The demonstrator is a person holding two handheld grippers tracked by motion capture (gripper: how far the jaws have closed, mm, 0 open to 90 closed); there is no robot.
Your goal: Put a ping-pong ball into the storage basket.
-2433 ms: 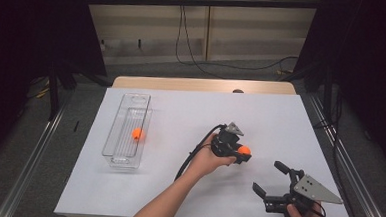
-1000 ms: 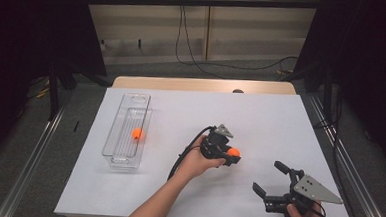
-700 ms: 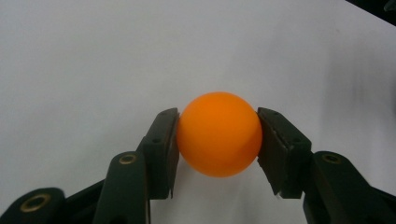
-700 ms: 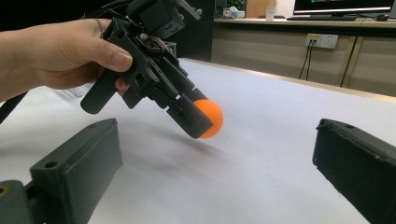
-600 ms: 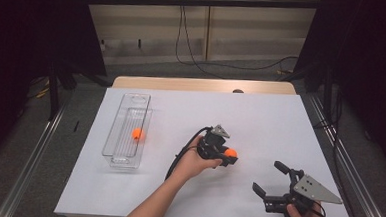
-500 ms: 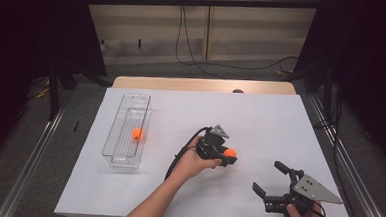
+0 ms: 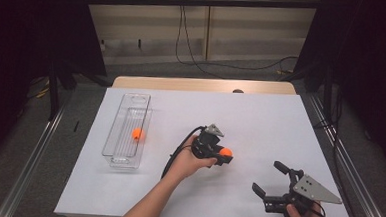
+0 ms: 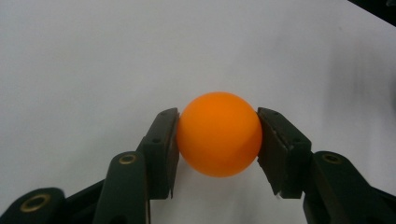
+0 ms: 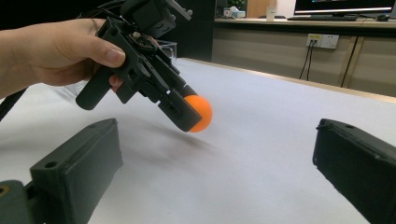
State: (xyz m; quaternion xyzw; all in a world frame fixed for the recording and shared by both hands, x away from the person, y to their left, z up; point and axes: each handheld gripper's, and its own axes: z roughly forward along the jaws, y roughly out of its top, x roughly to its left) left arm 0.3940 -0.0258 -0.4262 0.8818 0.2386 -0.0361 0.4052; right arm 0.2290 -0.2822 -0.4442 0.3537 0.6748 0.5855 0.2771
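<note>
The orange ball (image 8: 218, 134) sits squarely between the left gripper's (image 7: 217, 154) two black jaws, whose pads press on its opposite sides, so the jaws are clamped on it. In the right gripper view the ball (image 9: 198, 113) hangs clear of the white tabletop (image 7: 260, 117), with its shadow on the surface beneath, and the jaws slant downward toward the sheet. Seen from the high view, this ball (image 7: 225, 152) is over the middle of the tabletop, a little nearer the near edge than the far one.

The left hand (image 7: 190, 162) wraps the gripper's body from behind, thumb laid along the top, the forearm coming in from the near edge at a slant; a black cable loops off beside the wrist.

The right gripper (image 7: 272, 185) rests low by the near right corner, well apart from the ball, its jaws spread wide with nothing between them.

Toward the left edge lies a clear plastic tray (image 7: 125, 110), long side running front to back, with a second orange ball (image 7: 137, 133) inside it.
</note>
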